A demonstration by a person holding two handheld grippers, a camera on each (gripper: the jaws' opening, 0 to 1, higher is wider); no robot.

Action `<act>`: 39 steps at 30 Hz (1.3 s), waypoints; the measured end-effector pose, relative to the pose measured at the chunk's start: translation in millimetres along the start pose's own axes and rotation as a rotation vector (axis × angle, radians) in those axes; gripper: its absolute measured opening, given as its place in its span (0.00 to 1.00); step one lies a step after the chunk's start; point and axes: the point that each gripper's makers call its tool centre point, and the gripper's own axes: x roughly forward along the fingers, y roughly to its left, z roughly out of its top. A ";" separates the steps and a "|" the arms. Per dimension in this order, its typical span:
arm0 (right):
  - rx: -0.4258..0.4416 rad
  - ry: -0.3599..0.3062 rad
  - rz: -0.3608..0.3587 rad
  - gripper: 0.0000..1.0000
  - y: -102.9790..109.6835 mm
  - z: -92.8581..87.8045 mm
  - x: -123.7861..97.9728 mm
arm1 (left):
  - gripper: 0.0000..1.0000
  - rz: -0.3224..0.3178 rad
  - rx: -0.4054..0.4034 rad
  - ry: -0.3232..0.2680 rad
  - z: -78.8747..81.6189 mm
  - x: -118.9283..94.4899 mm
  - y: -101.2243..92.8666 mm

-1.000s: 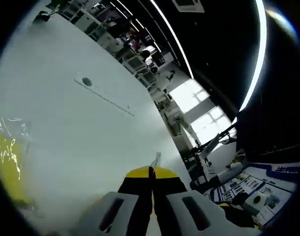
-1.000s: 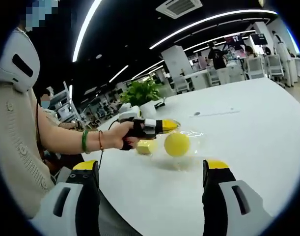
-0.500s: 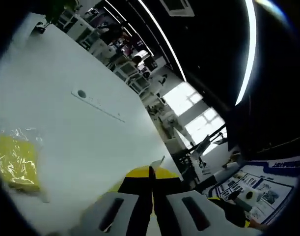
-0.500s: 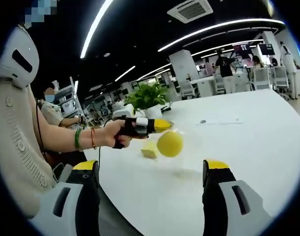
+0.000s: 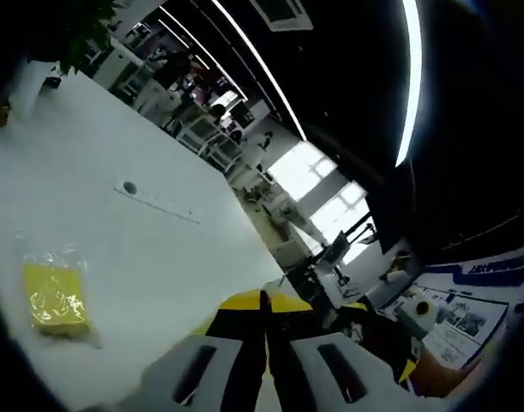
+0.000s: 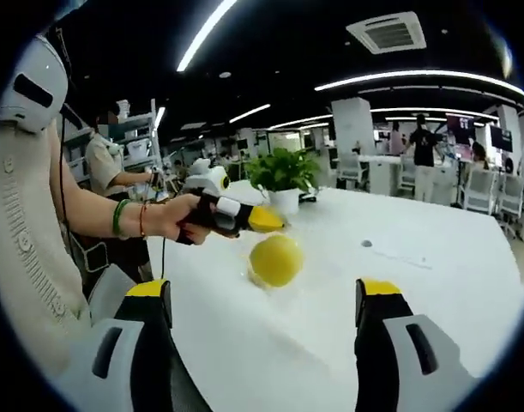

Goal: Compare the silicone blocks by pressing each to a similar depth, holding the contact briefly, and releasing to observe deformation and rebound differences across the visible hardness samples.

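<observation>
**Bagged yellow sample carried over the table; it is to be set down before pressing**

In the right gripper view, a yellow ball (image 6: 275, 260) in a clear bag is seen hanging just below the tip of the left gripper (image 6: 266, 220), clear of the white table (image 6: 433, 283). The bag's top appears to be pinched there, though the film itself is hard to make out. In the left gripper view, the left gripper's jaws are pressed together with only a thin seam between them, which fits a grip on thin film. The right gripper (image 6: 262, 296) is held with its jaws spread wide and nothing between them.

A flat yellow block (image 5: 55, 298) in its own clear wrap lies on the table, well apart from the ball. A potted plant (image 6: 283, 176) stands at the far side.

For a fair comparison, the ball is best lowered beside the block so that both rest fully on the table. Each press is best made straight down, to a matched depth, with the hold kept equally brief. A round sample is likely to roll under an off-centre push, so it should be pressed over its middle.
</observation>
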 end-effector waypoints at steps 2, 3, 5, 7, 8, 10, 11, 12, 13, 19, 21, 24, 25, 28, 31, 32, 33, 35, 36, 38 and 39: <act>0.011 0.027 0.023 0.84 0.7 4.5 8.0 | 0.00 -0.007 0.015 0.004 3.0 -4.7 -6.3; 0.007 0.042 0.028 0.86 0.2 5.1 11.3 | 0.00 -0.016 0.027 0.005 4.7 -7.9 -11.3; -0.055 0.061 0.047 0.86 0.2 9.4 19.8 | 0.00 -0.034 0.047 0.018 6.1 -12.7 -19.9; -0.058 0.066 0.066 0.86 1.5 15.3 29.4 | 0.00 -0.043 0.071 0.027 7.5 -16.9 -26.3; -0.062 0.072 0.071 0.86 1.1 17.0 33.6 | 0.00 -0.044 0.080 0.031 7.9 -18.3 -28.4; -0.079 0.086 0.076 0.85 0.2 20.4 44.4 | 0.00 -0.060 0.079 0.039 8.3 -21.7 -34.0; -0.087 0.093 0.076 0.84 0.1 21.5 48.8 | 0.00 -0.076 0.085 0.044 8.2 -23.6 -38.3; -0.092 0.097 0.082 0.84 1.0 23.8 55.5 | 0.00 -0.078 0.096 0.045 8.6 -24.7 -40.0; -0.094 0.097 0.089 0.84 2.0 25.4 59.5 | 0.00 -0.081 0.099 0.049 8.4 -25.5 -41.4; -0.124 0.149 0.165 0.83 13.4 24.8 87.5 | 0.00 -0.121 0.117 0.072 5.4 -31.6 -53.0; -0.134 0.163 0.186 0.81 16.1 23.2 93.5 | 0.00 -0.128 0.119 0.075 5.0 -33.0 -54.6; -0.140 0.198 0.218 0.80 21.0 19.4 104.3 | 0.00 -0.139 0.122 0.083 4.0 -35.2 -57.6; -0.145 0.200 0.226 0.79 22.4 19.5 107.0 | 0.00 -0.144 0.125 0.089 3.1 -35.7 -58.8; -0.165 0.216 0.262 0.76 29.3 19.0 115.5 | 0.00 -0.152 0.133 0.101 1.3 -36.5 -61.4; -0.164 0.253 0.306 0.72 37.2 12.9 120.5 | 0.00 -0.164 0.141 0.109 0.3 -37.1 -64.3; -0.160 0.264 0.320 0.71 40.0 10.9 121.8 | 0.00 -0.177 0.138 0.113 -0.5 -37.3 -66.4; -0.168 0.271 0.332 0.70 43.0 8.5 124.2 | 0.00 -0.181 0.133 0.115 -0.8 -37.4 -67.2; -0.180 0.288 0.335 0.69 42.3 4.4 127.2 | 0.00 -0.187 0.142 0.123 -2.2 -37.3 -68.3; -0.184 0.295 0.339 0.67 42.6 2.6 128.0 | 0.00 -0.188 0.144 0.125 -2.9 -37.3 -68.7; -0.184 0.308 0.350 0.65 44.6 -0.6 128.6 | 0.00 -0.193 0.149 0.131 -4.9 -37.0 -70.1; -0.178 0.311 0.354 0.63 45.2 -1.5 128.6 | 0.00 -0.193 0.151 0.133 -5.3 -36.8 -70.2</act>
